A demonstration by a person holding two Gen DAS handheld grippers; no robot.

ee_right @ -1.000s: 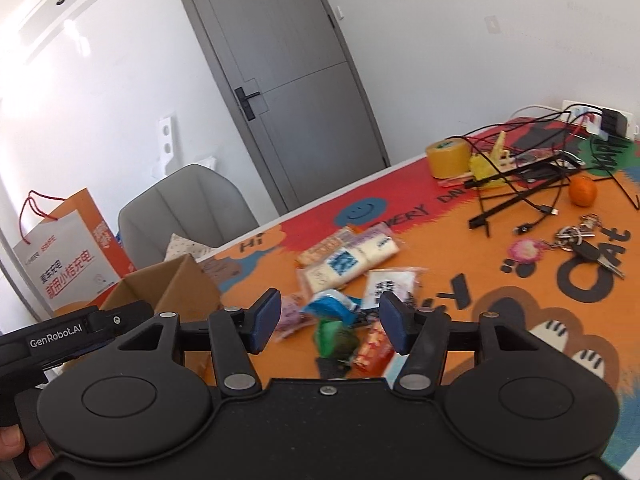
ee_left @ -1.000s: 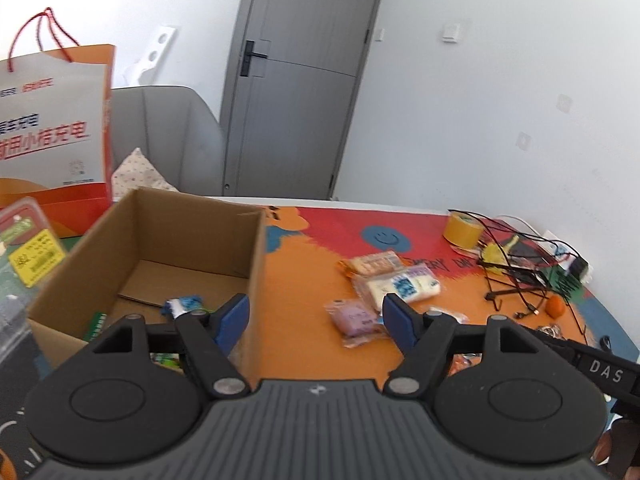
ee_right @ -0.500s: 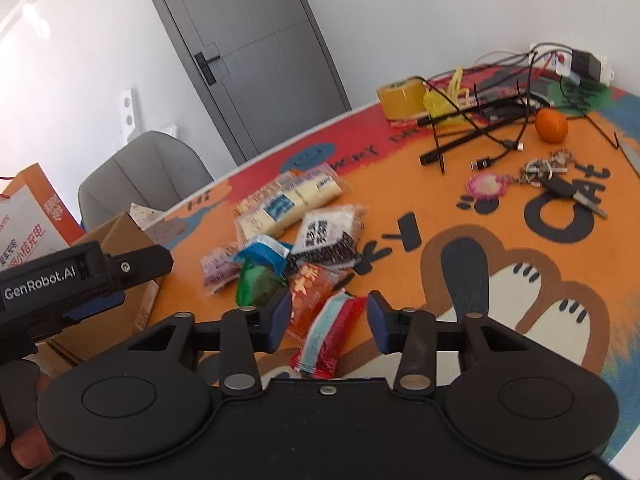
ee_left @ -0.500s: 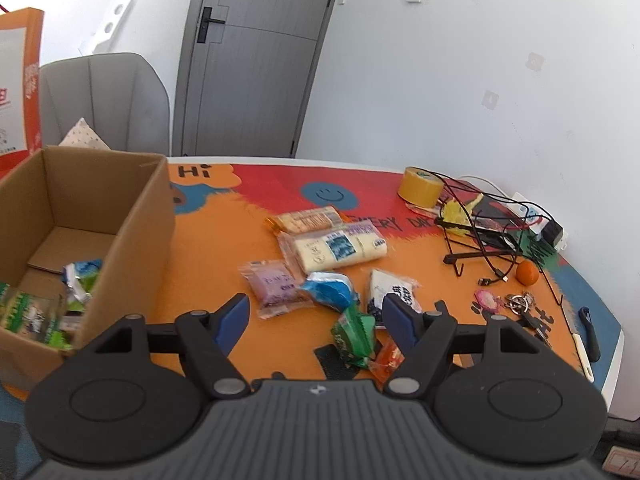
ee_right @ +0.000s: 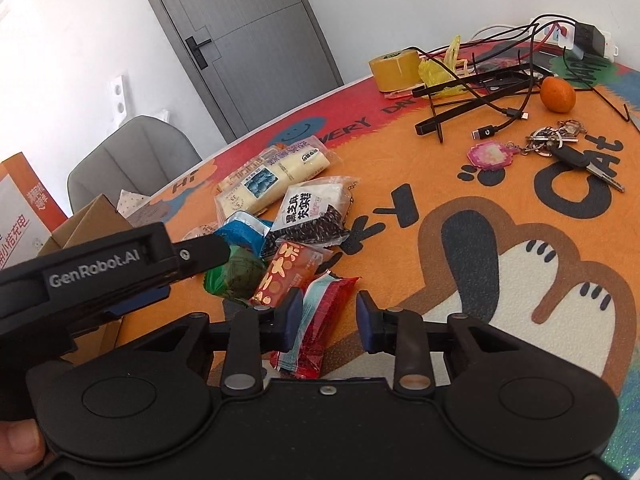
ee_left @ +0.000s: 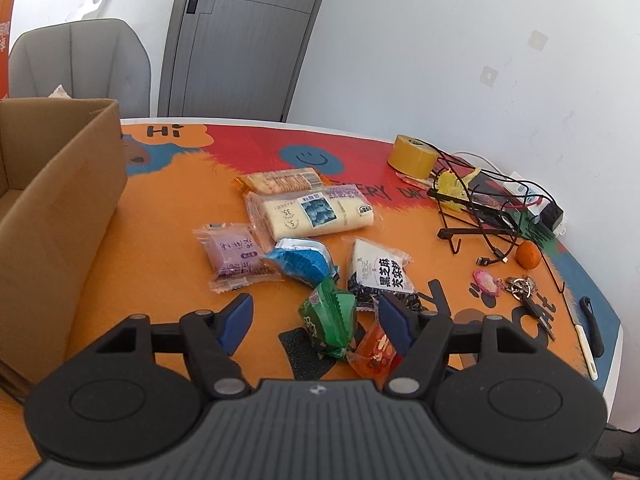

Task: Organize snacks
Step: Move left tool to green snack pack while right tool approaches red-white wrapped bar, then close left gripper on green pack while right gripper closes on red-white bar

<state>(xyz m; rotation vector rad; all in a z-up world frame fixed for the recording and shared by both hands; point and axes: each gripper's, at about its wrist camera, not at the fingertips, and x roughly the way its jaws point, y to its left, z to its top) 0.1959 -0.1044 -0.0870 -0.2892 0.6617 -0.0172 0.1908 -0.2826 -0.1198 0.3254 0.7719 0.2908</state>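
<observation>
A cardboard box [ee_left: 60, 184] stands open at nine o'clock on the table [ee_left: 160, 248], with a scatter of snack packets at centre: a purple packet [ee_left: 236, 254], a blue one [ee_left: 302, 258], a long cream biscuit pack [ee_left: 316, 216] and a green packet [ee_left: 330, 316]. The left hand-held gripper [ee_left: 316, 318] hovers above the green packet, jaws wide and empty. At about five o'clock of the pile, the right hand-held gripper [ee_right: 324, 316] straddles a red-and-blue packet [ee_right: 320, 320], jaws spread either side, not yet closed. The step in hand appears to be picking the next snack; the next move calls for closing on the packet and carrying it to the box. Cables, keys and an orange [ee_right: 557, 94] lie at two o'clock.
</observation>
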